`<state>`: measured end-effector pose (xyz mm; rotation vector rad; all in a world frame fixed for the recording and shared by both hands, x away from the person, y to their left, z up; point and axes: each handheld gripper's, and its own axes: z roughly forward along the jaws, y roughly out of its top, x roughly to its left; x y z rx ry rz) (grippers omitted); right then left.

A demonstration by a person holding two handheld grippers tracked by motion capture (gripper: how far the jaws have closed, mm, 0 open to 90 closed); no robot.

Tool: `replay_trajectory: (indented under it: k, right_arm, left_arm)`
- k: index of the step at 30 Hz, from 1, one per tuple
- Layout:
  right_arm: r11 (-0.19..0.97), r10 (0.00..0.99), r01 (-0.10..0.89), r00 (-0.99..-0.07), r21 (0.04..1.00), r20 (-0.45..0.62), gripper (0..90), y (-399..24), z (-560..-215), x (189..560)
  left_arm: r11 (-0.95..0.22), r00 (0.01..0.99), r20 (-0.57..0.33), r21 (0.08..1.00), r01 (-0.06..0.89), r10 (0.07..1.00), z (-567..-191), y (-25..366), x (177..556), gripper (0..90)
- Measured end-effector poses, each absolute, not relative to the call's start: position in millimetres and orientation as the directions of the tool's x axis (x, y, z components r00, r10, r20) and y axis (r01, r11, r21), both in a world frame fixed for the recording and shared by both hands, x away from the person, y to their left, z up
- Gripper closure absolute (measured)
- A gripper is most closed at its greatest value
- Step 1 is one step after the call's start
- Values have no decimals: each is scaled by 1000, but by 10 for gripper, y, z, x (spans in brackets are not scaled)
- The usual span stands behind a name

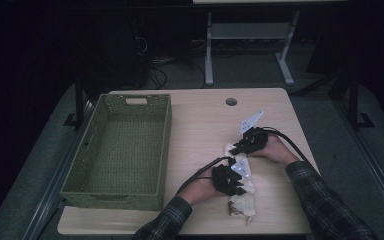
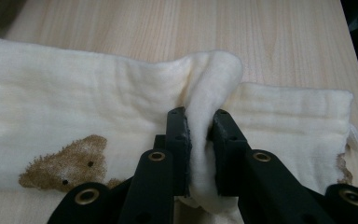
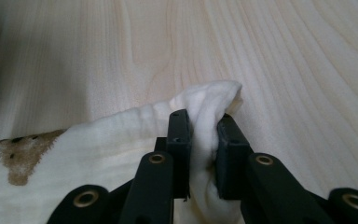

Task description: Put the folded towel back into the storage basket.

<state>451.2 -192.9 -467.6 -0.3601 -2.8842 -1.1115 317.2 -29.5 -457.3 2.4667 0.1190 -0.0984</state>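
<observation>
A cream cloth (image 1: 242, 196) printed with brown bears lies on the right half of the wooden table (image 1: 200, 125). My left gripper (image 1: 232, 182) rests on its near part, shut on a pinched-up fold of the cloth (image 2: 200, 135). My right gripper (image 1: 240, 147) sits at the far end, its jaws shut on a bunched corner of the cloth (image 3: 205, 123). A bear print (image 2: 65, 163) shows to the left of the left jaws, and another bear print (image 3: 21, 156) shows at the left edge of the right gripper view.
A green woven basket (image 1: 92, 145) stands empty on the left half of the table. A round cable hole (image 1: 231, 101) is near the far edge. Beyond the table stand a white desk frame (image 1: 250, 35) and cables on the floor.
</observation>
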Motion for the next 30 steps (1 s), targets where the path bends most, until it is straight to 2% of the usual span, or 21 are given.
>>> replay_trajectory:
  k: [6, 11, 30]
  right_arm:
    - [713, 226, 263, -964, 650, 141, 795, -1935, -4666, 4521]
    - [717, 220, 251, -967, 650, 130, 797, -1952, -4632, 4529]
    - [676, 229, 214, -971, 705, 75, 802, -1959, -4079, 4469]
  left_arm:
    - [-768, 990, -124, 626, 134, 71, -4560, -274, 3174, 795]
    - [-749, 989, -129, 647, 141, 75, -4496, -252, 3158, 795]
    - [-668, 985, -99, 725, 170, 142, -3875, 25, 3106, 796]
